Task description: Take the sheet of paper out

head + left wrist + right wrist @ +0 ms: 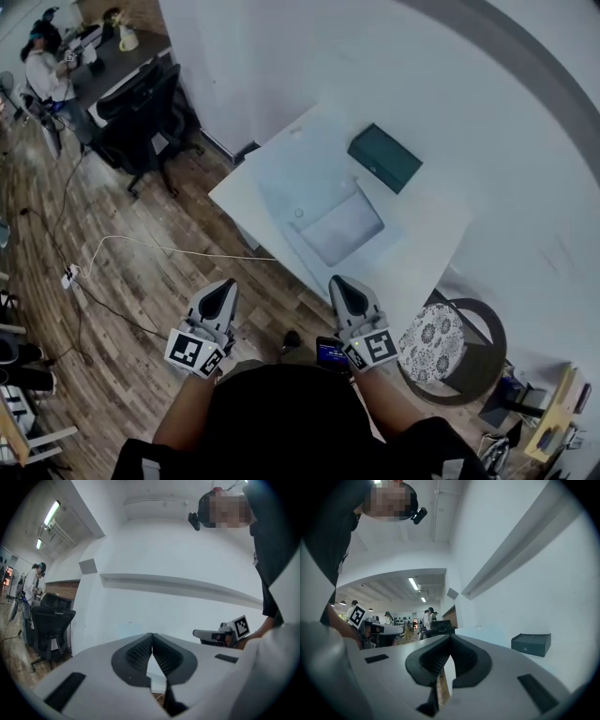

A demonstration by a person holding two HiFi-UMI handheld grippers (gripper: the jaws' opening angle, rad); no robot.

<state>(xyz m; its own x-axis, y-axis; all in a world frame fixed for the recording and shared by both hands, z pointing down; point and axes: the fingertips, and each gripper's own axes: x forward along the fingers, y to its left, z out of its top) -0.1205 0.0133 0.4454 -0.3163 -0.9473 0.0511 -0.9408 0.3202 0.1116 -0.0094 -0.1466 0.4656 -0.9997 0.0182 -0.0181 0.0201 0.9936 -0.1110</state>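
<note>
The person is holding the left gripper (223,289) and the right gripper (343,286) level, short of the table (427,234). Both are squeezed shut with nothing in them. The paper (342,228) looks to be lying in a clear sleeve (281,178) on the table. I think one gripper should be pinning the sleeve while the other is pulling the paper out slowly.
</note>
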